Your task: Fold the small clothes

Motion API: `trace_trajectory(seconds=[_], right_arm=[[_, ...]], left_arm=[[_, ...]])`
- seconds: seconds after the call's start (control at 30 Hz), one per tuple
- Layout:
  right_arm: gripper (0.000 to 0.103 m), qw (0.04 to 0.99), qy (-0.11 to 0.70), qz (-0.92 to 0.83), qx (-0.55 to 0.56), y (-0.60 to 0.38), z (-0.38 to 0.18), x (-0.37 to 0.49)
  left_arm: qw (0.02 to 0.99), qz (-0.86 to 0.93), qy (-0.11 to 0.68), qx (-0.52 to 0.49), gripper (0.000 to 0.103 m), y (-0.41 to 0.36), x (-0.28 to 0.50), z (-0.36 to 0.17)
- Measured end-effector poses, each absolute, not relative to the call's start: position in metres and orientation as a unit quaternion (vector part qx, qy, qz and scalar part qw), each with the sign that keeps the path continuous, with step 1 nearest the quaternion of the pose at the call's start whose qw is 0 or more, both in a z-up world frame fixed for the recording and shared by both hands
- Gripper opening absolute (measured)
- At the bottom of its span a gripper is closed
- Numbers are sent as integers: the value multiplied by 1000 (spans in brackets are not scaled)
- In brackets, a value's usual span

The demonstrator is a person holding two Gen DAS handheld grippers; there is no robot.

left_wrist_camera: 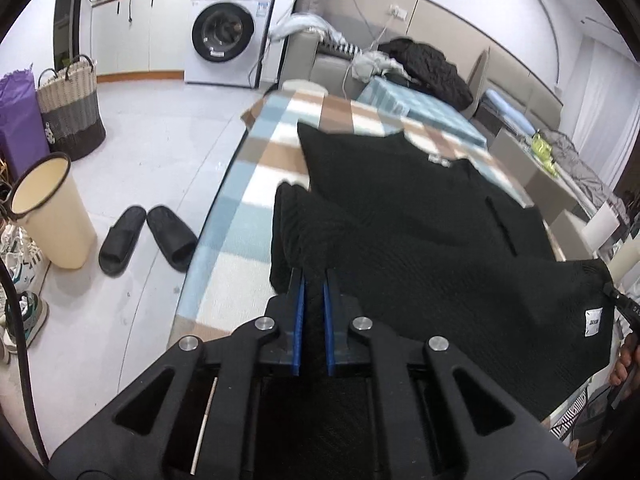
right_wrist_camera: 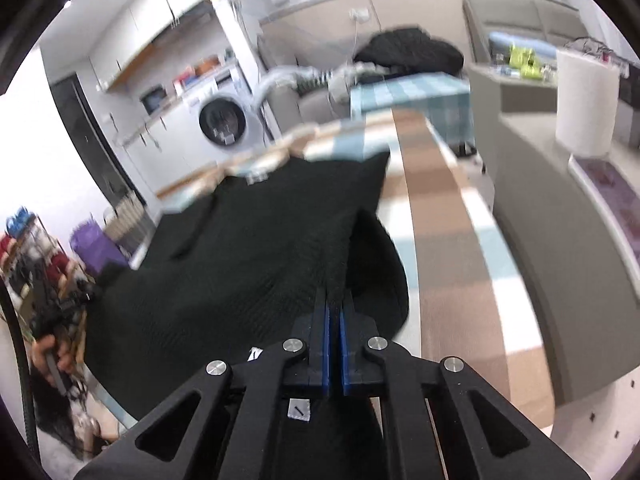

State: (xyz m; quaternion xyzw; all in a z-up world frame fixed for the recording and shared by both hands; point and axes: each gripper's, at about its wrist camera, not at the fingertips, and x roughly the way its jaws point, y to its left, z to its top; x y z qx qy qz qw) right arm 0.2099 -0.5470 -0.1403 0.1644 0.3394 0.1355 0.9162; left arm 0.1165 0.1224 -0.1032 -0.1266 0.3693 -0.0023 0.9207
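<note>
The left gripper [left_wrist_camera: 313, 276] is clamped on the near hem of a black knit garment [left_wrist_camera: 400, 216], its blue pads [left_wrist_camera: 300, 320] pinching a bunched fold of the cloth between them. The right gripper [right_wrist_camera: 334, 300] is clenched the same way on the garment's other near corner — the fabric rises in a ridge straight out of its narrow jaws, and a small white tag [right_wrist_camera: 299, 409] hangs just under the fingers at 6 o'clock. From the left wrist view the right gripper's tip shows at 3 o'clock, biting the far corner of the hem beside a white label [left_wrist_camera: 593, 322], with the person's hand [left_wrist_camera: 624, 364] below it.

The garment is lifted at its near edge and sags between the two grips; its farther half lies flat on a checked cloth [left_wrist_camera: 248, 184] of blue, brown and white that covers the table. A small neck label [left_wrist_camera: 439, 159] sits at 12 o'clock on the sweater.

Off the table's edge, at 9 o'clock, a pair of black slippers [left_wrist_camera: 146, 238] rests on the pale floor beside a cream bin [left_wrist_camera: 52, 212]. Farther back stands a woven basket [left_wrist_camera: 72, 104], and beyond it — against the wall at 11 o'clock — a white washing machine [left_wrist_camera: 228, 36].
</note>
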Motion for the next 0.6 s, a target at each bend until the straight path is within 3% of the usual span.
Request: trace_trajectory(seconds=[0.3,0.5,0.6], right_arm=[[3,931,298,112,180,-544,-116,248],[3,915,348,60,193,-546,-147,296],[12,897,384,55,209,-551,-164,306]], left_arm=[[931,12,339,-138,4,136,172,-80],[910,40,384,-152,4,152,215,-112],[904,33,398,-154,5,154,211,-122]])
